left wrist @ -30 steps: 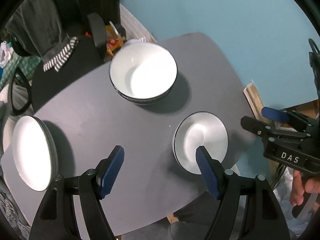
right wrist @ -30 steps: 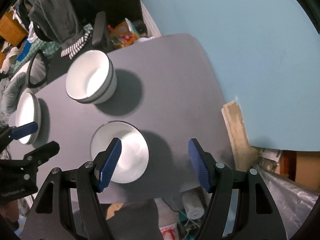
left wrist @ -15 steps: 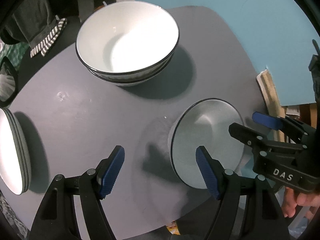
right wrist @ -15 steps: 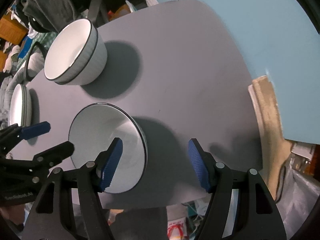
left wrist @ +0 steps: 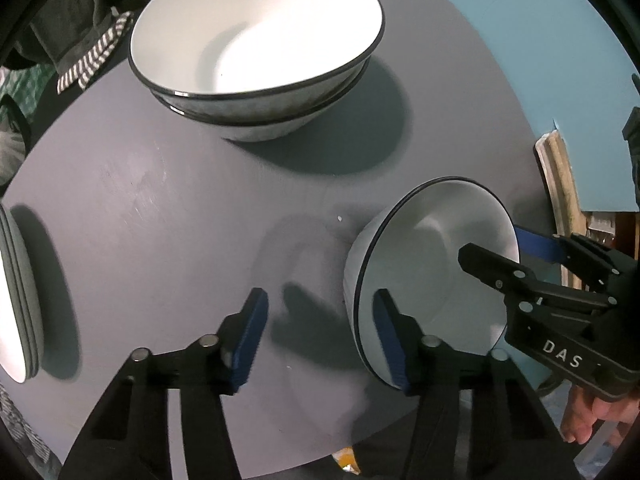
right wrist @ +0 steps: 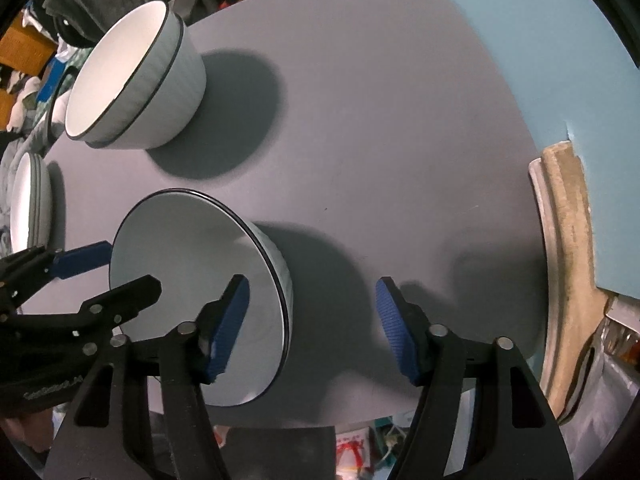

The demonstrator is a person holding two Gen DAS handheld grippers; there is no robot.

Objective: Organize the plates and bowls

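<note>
A single white bowl with a dark rim (left wrist: 432, 264) sits on the grey table (left wrist: 160, 208) near its front edge; it also shows in the right wrist view (right wrist: 188, 272). My left gripper (left wrist: 320, 336) is open, with its right finger inside the bowl's rim and its left finger outside. My right gripper (right wrist: 312, 328) is open too, with its left finger inside the opposite rim and its right finger outside. A stack of white bowls (left wrist: 256, 40) stands at the back, also in the right wrist view (right wrist: 132, 80). A stack of plates (left wrist: 16, 292) lies at the left, also in the right wrist view (right wrist: 30, 200).
A blue wall (right wrist: 540, 20) borders the table's right side. A beige board (right wrist: 568, 248) leans against it. Dark clothing on a chair (left wrist: 80, 40) stands behind the table at the left.
Both grippers have come down and forward toward the single bowl. Each now has one finger inside its rim. The bowls look larger and closer.
</note>
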